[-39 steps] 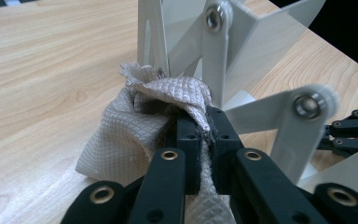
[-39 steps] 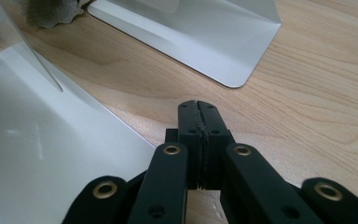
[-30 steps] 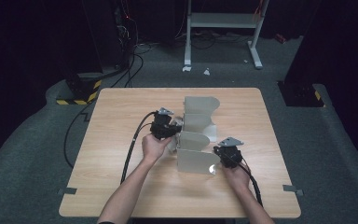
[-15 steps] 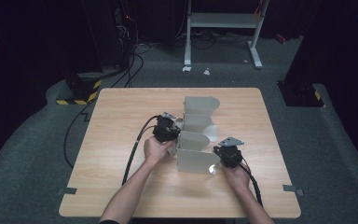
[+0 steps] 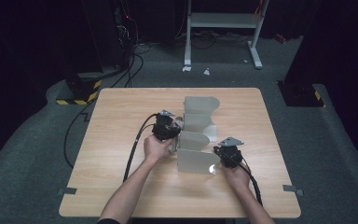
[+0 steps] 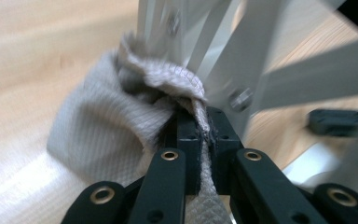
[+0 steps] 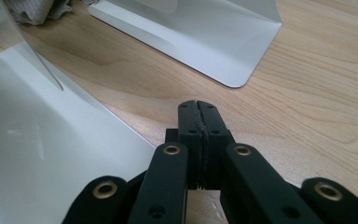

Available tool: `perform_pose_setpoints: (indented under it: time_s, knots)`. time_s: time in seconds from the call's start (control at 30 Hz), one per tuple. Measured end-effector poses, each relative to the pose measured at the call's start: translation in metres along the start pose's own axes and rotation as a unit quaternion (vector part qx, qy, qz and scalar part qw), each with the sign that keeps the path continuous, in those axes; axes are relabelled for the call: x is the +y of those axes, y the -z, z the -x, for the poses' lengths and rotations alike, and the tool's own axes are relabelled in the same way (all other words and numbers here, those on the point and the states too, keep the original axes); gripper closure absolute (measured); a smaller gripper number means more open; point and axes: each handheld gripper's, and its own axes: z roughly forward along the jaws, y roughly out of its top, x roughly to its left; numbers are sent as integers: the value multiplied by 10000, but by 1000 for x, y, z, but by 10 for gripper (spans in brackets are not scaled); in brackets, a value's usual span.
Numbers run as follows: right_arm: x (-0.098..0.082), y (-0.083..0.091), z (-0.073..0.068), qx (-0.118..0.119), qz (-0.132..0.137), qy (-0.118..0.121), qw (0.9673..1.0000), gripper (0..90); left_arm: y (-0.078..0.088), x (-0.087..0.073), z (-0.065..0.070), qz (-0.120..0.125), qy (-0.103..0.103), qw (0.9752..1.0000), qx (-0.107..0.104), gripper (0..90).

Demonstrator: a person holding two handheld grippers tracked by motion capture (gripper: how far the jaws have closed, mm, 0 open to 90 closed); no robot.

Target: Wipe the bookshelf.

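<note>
A pale metal stand of several upright panels sits mid-table; its front panel faces me. My left gripper is at the stand's left side, shut on a grey waffle-weave cloth. The cloth is bunched against the stand's metal bars just ahead of the left gripper. My right gripper rests by the front panel's right end. In the right gripper view, the right gripper is shut with nothing between its jaws. It hovers low over the wood beside a white base plate, with a second plate beyond.
The wooden table has bare room to the left, right and front of the stand. A black cable trails from the left gripper across the table. Off the table, a black-and-yellow striped base and white frame legs stand on the floor.
The left gripper has shifted only slightly with the cloth against the stand. The right gripper has stayed where it was.
</note>
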Motion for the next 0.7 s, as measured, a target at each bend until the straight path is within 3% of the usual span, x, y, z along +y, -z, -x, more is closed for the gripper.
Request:
perform_pose_setpoints:
  time_s: [0.2, 0.7]
  knots:
    - [0, 0, 0, 9, -3, -14, 10000, 899, 23, 18, 4, 409, -86, 9991, -97, 853]
    - [0, 0, -2, -86, 2, 93, 9999, 899, 49, 53, 7, 808, -249, 9963, -153, 858]
